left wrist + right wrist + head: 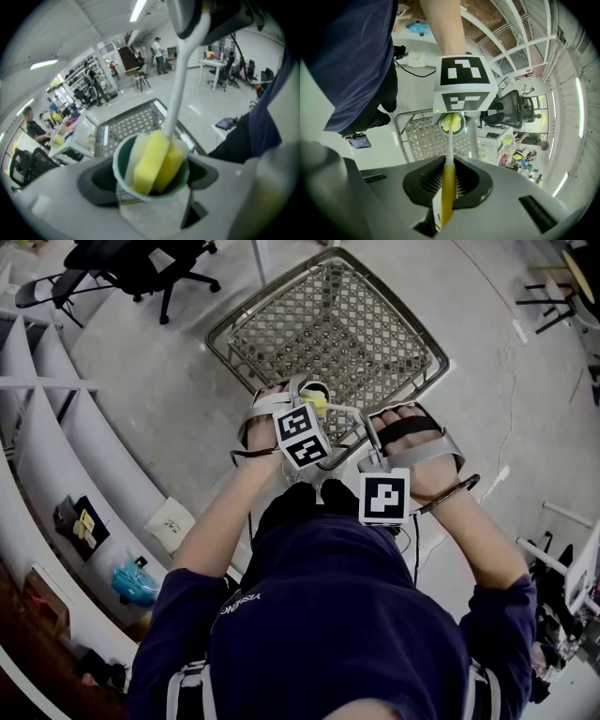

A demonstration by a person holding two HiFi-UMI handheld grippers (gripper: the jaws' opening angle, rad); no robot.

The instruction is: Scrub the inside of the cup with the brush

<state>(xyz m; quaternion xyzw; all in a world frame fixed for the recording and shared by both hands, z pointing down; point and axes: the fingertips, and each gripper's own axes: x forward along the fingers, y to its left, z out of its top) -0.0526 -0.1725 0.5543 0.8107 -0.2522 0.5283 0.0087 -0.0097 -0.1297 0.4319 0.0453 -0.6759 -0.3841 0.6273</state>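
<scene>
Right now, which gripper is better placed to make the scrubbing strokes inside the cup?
Right. The right gripper is shut on the brush, whose yellow sponge head sits inside the cup. The left gripper clamps the cup, so it likely just steadies it.

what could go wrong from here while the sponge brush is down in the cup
1. The right gripper clamps only the thin yellow handle end of the white-stemmed yellow sponge brush. Scrubbing force could twist it or make it slip in the jaws.
2. The sponge fills much of the pale green cup, so a hard push may lever the cup out of the left gripper.
3. Both are held in the air by the metal mesh table, so a loosened cup would likely drop.
</scene>
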